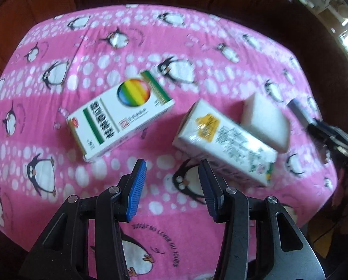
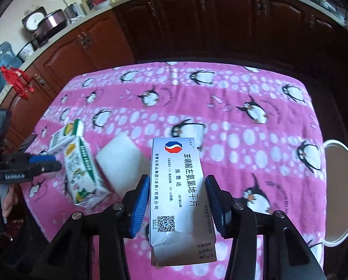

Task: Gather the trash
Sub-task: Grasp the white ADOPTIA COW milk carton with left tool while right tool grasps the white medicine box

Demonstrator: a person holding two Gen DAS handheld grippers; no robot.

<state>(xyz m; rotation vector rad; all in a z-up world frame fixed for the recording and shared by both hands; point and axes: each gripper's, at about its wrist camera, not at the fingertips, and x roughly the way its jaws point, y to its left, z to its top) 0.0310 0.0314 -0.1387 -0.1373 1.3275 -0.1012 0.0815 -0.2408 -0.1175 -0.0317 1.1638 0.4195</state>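
Note:
My right gripper (image 2: pixel 177 179) is shut on a silver medicine box (image 2: pixel 177 186) with a red and blue logo, its blue pads pressed on the long sides. My left gripper (image 1: pixel 172 165) is open with nothing between its pads, over the pink penguin cloth (image 1: pixel 150 46). Just beyond it lie a white box with a rainbow disc (image 1: pixel 120 114) and, to the right, a white box with a yellow label (image 1: pixel 225 142). A white foam block (image 1: pixel 264 121) lies behind that box. In the right wrist view the left gripper (image 2: pixel 55 162) is beside the two white boxes (image 2: pixel 83 175).
A white round bin (image 2: pixel 339 198) stands off the table's right edge. Dark wooden cabinets (image 2: pixel 197 23) run behind the table, with a counter of kitchen items above. A hand (image 2: pixel 8 200) holds the left gripper's handle at the left edge.

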